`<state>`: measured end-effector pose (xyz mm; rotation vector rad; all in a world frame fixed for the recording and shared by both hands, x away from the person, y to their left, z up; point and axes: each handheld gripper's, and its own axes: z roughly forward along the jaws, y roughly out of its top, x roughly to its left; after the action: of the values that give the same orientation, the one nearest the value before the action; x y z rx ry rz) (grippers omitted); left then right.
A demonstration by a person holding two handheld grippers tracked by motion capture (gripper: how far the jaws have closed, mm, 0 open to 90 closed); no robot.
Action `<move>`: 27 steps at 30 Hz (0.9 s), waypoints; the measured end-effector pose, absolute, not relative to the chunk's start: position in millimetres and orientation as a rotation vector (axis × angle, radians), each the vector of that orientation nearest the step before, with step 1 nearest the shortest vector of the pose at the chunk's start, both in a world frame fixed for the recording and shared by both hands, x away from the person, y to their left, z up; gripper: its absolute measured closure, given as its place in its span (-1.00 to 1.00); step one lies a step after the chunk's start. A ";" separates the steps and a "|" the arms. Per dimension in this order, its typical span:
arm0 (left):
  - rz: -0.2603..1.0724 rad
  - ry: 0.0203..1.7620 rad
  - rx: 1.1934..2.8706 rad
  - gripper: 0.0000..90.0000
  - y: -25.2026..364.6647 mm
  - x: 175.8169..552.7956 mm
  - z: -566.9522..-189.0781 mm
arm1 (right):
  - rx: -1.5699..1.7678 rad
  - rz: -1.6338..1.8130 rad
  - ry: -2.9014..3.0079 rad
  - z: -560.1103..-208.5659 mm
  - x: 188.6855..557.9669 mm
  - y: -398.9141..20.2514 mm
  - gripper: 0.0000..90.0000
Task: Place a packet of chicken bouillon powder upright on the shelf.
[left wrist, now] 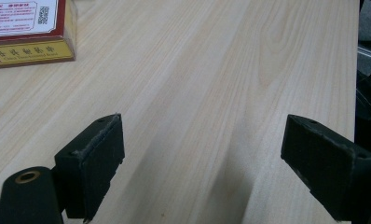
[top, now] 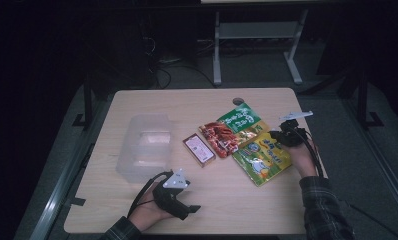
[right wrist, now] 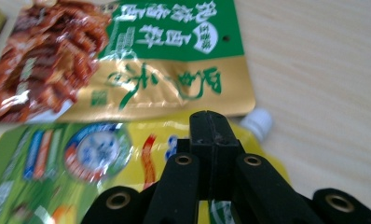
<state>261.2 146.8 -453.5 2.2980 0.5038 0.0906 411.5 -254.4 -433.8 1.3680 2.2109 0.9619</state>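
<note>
Right gripper [right wrist: 210, 122] was over the yellow pouch [top: 261, 157], jaws pressed flat together. In the right gripper view the black jaws met with no gap, and the top edge of the pouch seemed to run in under them, beside its white cap [right wrist: 258, 122]. Couldn't tell for certain whether the film was actually pinched or the jaws had just closed above it. My read: a grab at the top edge near the spout, since that seam is stiffer than the belly of the bag and gives thin jaws something to bite.

The pouch lay flat on the table [top: 197, 100], right of centre, its upper end touching the green and gold packet [top: 243, 120]. That packet overlapped the red snack bag [top: 219, 136]; the small red box [top: 199, 149] sat just left of them, apart.

Left gripper [top: 184, 210] rested low at the near edge, jaws spread wide, nothing between them. In the left gripper view only bare wood lay between the pads, with the box corner [left wrist: 30, 30] far off at top left. Likely parked there to stay clear.

The clear plastic tub [top: 144, 145] stood open on the left, within reach of either hand, probably the drop-off for the packets.
</note>
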 end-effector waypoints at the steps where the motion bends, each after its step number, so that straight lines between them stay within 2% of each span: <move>1: 0.091 0.504 2.298 -0.72 146.6 261.2 -453.5 | 1.375 0.984 2.206 -436.2 415.4 -253.5 0.99; 10: 0.090 0.514 2.293 -0.72 147.0 261.5 -453.4 | 1.412 0.938 2.168 -459.8 442.8 -247.7 0.99; 27: 0.091 0.503 2.302 -0.72 146.2 262.0 -453.4 | 1.359 0.949 2.227 -468.4 444.5 -246.3 0.99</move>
<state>262.0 146.2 -453.4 2.3023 0.5028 0.0915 444.5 -246.3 -468.4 1.3587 2.2272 0.9492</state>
